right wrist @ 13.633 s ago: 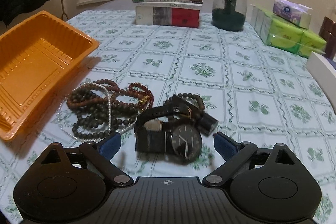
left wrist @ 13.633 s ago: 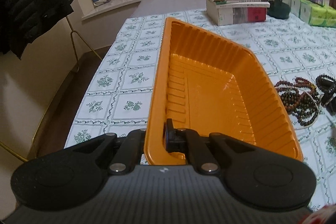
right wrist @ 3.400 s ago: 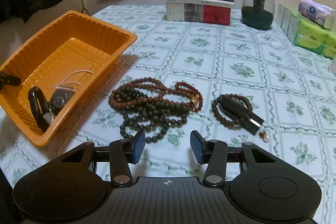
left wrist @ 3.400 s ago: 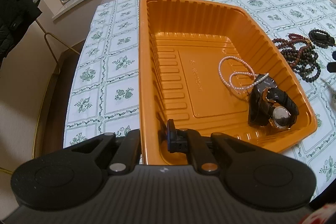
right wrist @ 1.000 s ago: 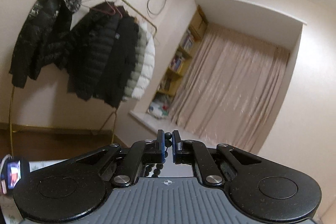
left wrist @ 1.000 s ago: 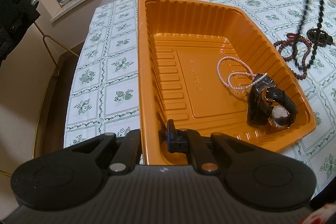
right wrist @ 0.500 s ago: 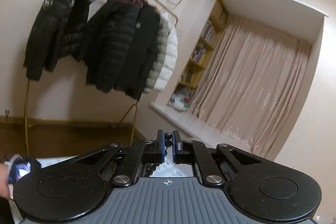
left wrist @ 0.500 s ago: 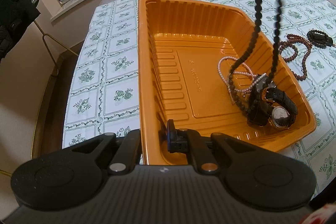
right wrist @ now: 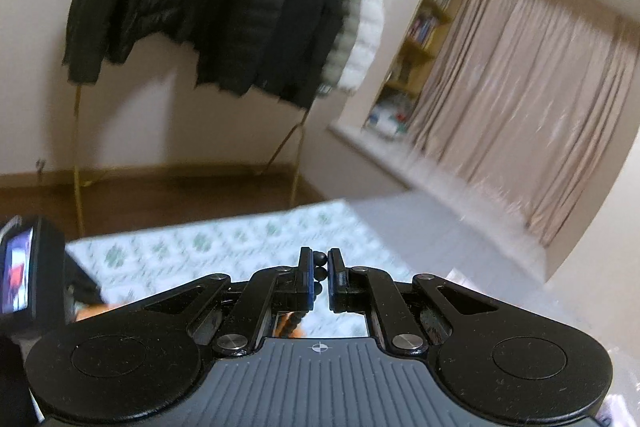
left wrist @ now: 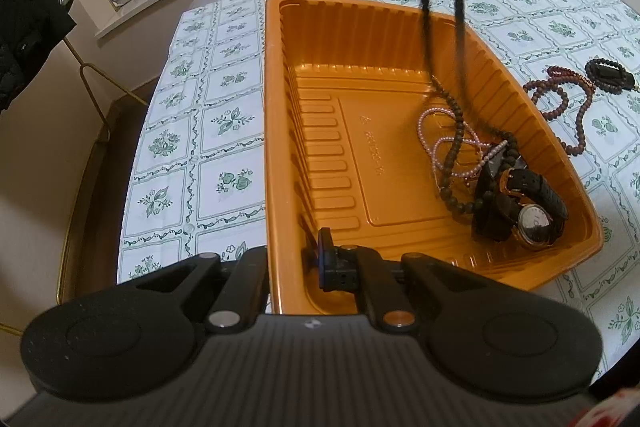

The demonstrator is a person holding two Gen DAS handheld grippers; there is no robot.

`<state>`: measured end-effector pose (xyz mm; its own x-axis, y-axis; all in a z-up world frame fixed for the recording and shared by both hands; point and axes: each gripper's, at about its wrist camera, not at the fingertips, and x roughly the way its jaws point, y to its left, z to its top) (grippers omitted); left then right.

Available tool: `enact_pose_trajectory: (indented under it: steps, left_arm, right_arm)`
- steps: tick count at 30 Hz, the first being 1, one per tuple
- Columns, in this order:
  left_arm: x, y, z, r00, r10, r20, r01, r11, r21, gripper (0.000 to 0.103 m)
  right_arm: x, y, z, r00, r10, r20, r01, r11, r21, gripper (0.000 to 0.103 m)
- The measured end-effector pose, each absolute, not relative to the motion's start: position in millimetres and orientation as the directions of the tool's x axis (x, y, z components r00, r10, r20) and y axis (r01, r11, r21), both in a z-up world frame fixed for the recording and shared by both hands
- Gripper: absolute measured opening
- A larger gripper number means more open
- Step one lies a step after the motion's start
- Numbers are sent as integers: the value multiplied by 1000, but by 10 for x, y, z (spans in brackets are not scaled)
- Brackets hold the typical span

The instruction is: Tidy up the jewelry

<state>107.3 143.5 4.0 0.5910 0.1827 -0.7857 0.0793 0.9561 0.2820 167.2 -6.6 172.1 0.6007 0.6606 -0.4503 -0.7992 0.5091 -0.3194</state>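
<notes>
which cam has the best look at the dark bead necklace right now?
Left wrist. It shows the dark bead necklace hanging from above, its lower loop landing in the orange tray over the pearl strand and beside the watch. Right wrist shows only a few beads pinched in the right gripper.

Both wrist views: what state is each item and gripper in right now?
Left gripper: shut on tray rim.
Right gripper: shut on dark bead necklace.
Dark bead necklace: hanging, lower end in tray.
Tray: on table.
Pearl necklace, watch: in tray.
Red beads: on table.
</notes>
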Motion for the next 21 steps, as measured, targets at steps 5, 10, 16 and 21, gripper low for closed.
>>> enact_pose_trajectory:
  steps: [5, 10, 16, 21]
  left_arm:
    - [1079, 1435, 44, 591, 182, -786, 80, 956, 282, 6]
    - [1082, 1436, 45, 591, 182, -786, 80, 956, 282, 6]
    - [1085, 1438, 45, 590, 182, -786, 80, 956, 282, 6]
    - [1090, 1441, 44, 590, 181, -787, 80, 957, 280, 6]
  right_arm:
    - [1720, -33, 1381, 554, 624, -551, -830, 464, -310, 6]
    - [1792, 31, 1067, 512, 599, -616, -855, 424, -298, 6]
    - [1895, 168, 743, 492, 567, -661, -865, 404, -298, 6]
    - [1966, 227, 571, 482, 544, -687, -867, 408, -285, 6]
